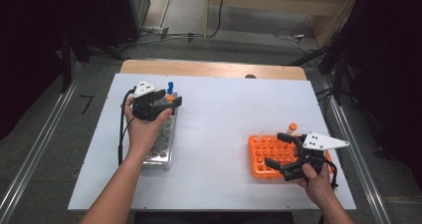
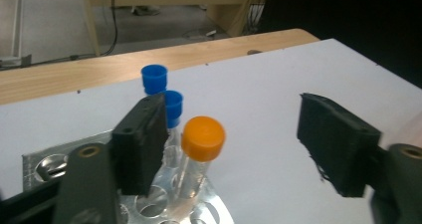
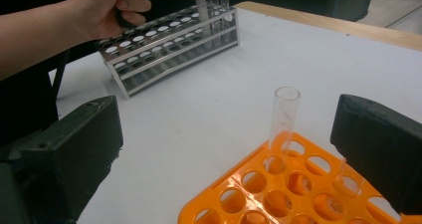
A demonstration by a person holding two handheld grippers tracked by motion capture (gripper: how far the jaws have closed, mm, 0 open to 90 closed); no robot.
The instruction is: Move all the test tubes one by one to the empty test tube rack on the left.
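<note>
The metal rack (image 1: 161, 143) is half covered by the left hand (image 1: 144, 127) in the high view, and its lower rows are cut off in the left gripper view, where the holes blur together. The orange-capped tube (image 2: 201, 147) stands in a far-end hole of that rack, between the released left tongs (image 2: 239, 149), whose pads sit apart from it on either side; two blue-capped tubes (image 2: 158, 87) stand just behind, one partly hidden by the near pad. The right tongs (image 3: 229, 149) are spread open too, over the orange rack (image 3: 278, 194) near the worktop's (image 1: 224, 114) right edge, gripping nothing. An uncapped clear tube (image 3: 283, 122) stands in a far hole there; in the high view an orange cap (image 1: 292, 127) shows at that rack's far edge, too small to place
</note>
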